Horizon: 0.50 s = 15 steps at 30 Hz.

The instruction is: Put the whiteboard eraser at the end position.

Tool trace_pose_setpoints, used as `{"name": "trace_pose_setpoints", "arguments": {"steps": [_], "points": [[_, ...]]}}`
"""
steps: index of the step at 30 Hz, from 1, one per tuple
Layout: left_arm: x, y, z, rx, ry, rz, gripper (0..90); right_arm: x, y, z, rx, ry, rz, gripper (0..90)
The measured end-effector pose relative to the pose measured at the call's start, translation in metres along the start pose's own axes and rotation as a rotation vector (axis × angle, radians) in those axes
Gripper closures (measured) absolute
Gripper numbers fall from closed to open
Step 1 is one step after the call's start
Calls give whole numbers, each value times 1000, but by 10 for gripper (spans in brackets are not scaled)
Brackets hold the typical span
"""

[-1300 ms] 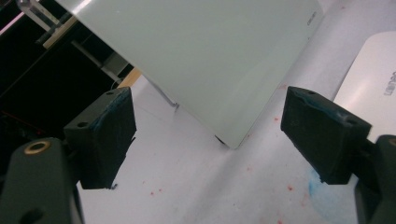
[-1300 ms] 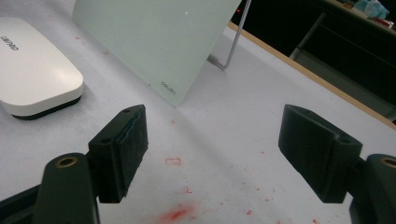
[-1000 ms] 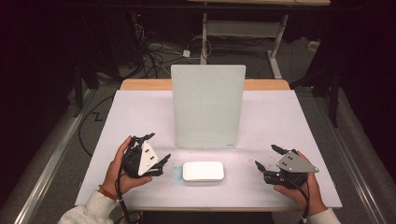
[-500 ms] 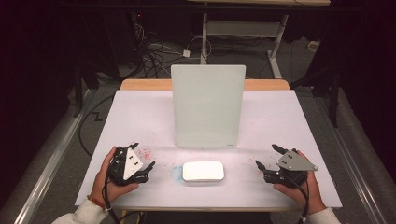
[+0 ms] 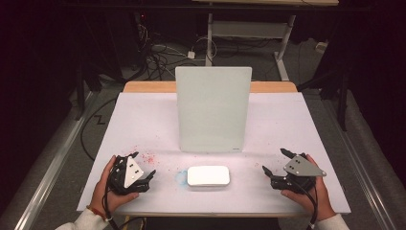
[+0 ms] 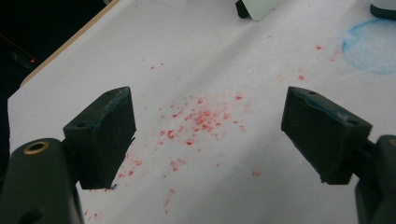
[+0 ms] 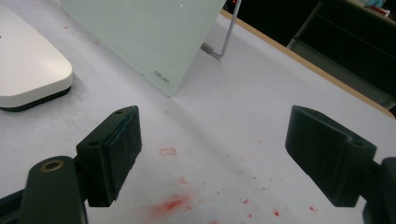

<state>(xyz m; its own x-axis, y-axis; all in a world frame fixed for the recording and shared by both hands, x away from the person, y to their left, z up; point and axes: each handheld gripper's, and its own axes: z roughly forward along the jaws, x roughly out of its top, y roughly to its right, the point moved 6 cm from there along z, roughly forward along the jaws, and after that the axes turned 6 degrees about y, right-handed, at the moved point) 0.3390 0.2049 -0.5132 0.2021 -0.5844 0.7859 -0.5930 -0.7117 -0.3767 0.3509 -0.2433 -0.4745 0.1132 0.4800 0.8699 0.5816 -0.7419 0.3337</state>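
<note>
A white rounded flat block [image 5: 208, 176] lies near the front middle of the white table [image 5: 143, 120]. Behind it a pale green board [image 5: 213, 109] stands upright. My left gripper [image 5: 143, 164] is held by a hand at the front left, open and holding nothing, well left of the block. In the left gripper view the left gripper [image 6: 210, 135] stands open over red specks [image 6: 196, 119]. My right gripper [image 5: 274, 160] is open at the front right, a short way right of the block. In the right gripper view the right gripper [image 7: 215, 158] is open, with the block [image 7: 28, 70] and board [image 7: 144, 32] beyond it.
A blue ring stain [image 6: 371, 46] marks the table just left of the block. A thin metal prop [image 7: 229, 32] holds up the board from behind. More red smears [image 7: 170, 204] lie near the right gripper. Cables and desk legs [image 5: 210, 28] sit on the floor beyond the table.
My left gripper has moved left and back toward the front edge, away from the white block. The right gripper, block and board have stayed put.
</note>
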Motion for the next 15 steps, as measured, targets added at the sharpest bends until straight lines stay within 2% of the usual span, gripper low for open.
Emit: {"name": "trace_pose_setpoints", "arguments": {"steps": [4, 15], "points": [[0, -2, -1, -1, 11, -22, 173, 3, -1, -2, -8, 9, -1, 193], [-1, -3, -2, 3, 12, -22, 173, 6, -2, 1, -3, 14, -15, 193]]}}
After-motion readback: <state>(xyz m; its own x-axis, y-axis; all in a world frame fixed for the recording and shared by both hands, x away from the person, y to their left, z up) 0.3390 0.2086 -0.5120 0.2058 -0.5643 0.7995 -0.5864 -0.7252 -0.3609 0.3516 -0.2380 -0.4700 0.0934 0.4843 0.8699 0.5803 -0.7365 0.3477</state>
